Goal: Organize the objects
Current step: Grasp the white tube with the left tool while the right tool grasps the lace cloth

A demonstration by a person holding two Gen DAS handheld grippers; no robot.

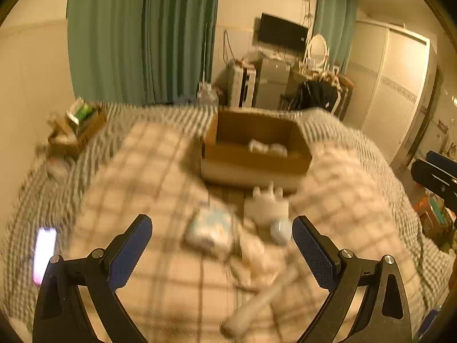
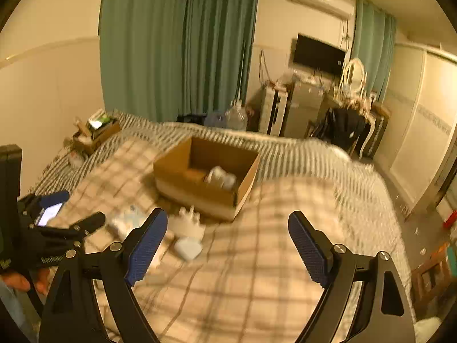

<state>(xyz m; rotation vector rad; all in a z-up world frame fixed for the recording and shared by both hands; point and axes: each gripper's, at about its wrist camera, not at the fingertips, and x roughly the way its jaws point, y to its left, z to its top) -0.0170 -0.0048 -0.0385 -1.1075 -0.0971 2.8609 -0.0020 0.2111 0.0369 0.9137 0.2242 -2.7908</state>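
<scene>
Lying near the box (image 1: 254,154) on the bed (image 1: 148,171): tissue pack (image 1: 210,228), soft, light; pinch mid-body. Left tongs (image 1: 222,240) and right tongs (image 2: 227,238) apart, empty.

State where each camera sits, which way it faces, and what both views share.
Left wrist: on the left gripper, open, facing down the bed over the small white items toward the cardboard box.
Right wrist: on the right gripper, open, facing the same way; a hand shows.
Shared: box, curtains, phone.
</scene>
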